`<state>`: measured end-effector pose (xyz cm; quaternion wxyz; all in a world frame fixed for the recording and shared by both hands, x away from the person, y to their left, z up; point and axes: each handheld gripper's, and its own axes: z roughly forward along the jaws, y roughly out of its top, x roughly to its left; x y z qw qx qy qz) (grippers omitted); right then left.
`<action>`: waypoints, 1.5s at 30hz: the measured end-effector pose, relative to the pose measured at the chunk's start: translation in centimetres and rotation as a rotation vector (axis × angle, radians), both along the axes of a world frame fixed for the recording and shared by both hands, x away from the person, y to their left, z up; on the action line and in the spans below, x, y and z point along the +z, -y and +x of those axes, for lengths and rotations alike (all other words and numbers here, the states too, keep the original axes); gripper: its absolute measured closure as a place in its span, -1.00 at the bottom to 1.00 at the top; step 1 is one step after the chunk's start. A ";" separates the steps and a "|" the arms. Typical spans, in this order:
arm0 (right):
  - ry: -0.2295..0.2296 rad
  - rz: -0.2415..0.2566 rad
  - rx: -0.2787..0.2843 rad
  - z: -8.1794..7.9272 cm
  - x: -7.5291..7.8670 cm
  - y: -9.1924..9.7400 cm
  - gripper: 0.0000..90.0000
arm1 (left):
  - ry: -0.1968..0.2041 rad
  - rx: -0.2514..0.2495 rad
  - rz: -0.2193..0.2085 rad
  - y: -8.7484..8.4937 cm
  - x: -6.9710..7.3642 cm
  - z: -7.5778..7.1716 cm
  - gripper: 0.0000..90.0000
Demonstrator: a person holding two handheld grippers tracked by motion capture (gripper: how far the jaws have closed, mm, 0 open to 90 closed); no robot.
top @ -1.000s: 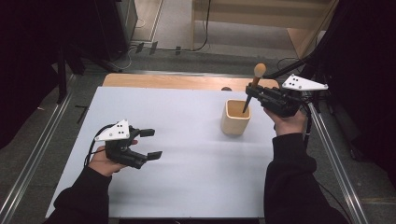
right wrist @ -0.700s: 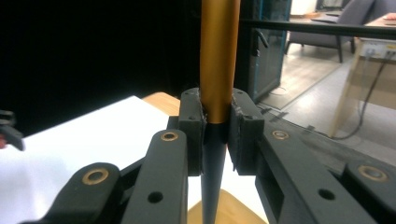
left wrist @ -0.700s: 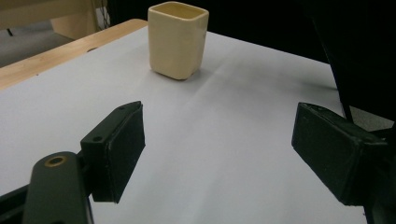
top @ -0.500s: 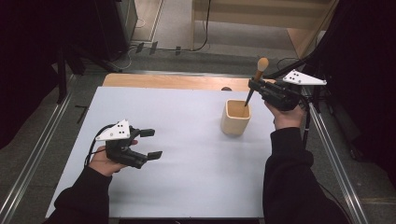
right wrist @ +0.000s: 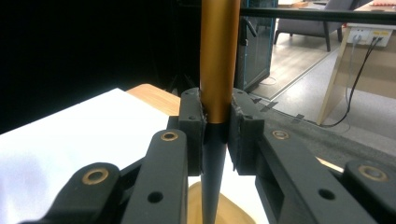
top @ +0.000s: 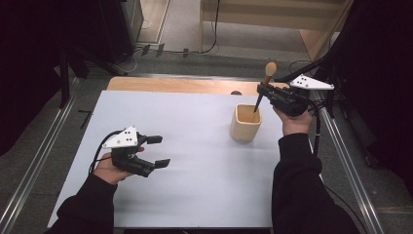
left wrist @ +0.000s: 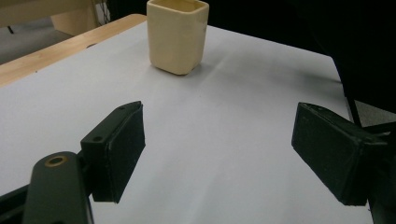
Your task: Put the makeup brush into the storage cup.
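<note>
A brush point(top: 269, 68) with a tan rounded head, gold ferrule point(right wrist: 219, 56) and black tapered handle stands nearly upright, head up. My right gripper point(top: 261, 90) is shut on it where gold meets black point(right wrist: 217, 130). The handle's lower tip reaches the mouth of a cream square cup point(top: 246, 123) on the white table; whether it touches the inside I cannot tell. The cup's rim point(right wrist: 233, 210) lies right under the jaws. At the table's left, my left gripper point(top: 158, 151) is held low over the surface, open with nothing in it. It faces the cup point(left wrist: 177, 37) across bare table point(left wrist: 219, 154).
The white sheet point(top: 195, 170) covers the table, and a strip of bare wood point(top: 170, 85) runs along the far edge. Metal rails point(top: 341, 146) flank both sides. Wooden furniture and floor cables point(top: 185, 48) lie beyond the far edge.
My right gripper has carried the brush left and down, bringing its handle tip to the cup's mouth. The left gripper has stayed in place.
</note>
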<state>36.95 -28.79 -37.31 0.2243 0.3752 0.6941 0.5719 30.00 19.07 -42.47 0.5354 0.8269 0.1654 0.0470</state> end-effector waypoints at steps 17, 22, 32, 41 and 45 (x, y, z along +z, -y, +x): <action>-0.027 -0.003 0.014 -0.4 -2.9 -0.8 0.75 | 0.003 0.001 -0.003 -0.1 0.0 0.0 -0.61; -0.036 -0.004 0.009 -0.5 -3.3 -0.7 0.75 | 0.002 0.001 -0.002 -0.1 0.0 0.0 -0.61; -0.037 -0.011 0.011 -0.6 -3.5 -0.9 0.74 | -0.005 -0.002 -0.002 -0.1 0.0 0.0 -0.61; -0.032 0.004 0.020 -0.7 -3.8 -1.2 0.74 | 0.008 0.007 -0.026 -0.7 -0.1 0.1 -0.61; -0.029 -0.011 0.017 -0.6 -3.8 -1.4 0.74 | 0.017 0.018 -0.032 -0.9 0.0 0.1 -0.61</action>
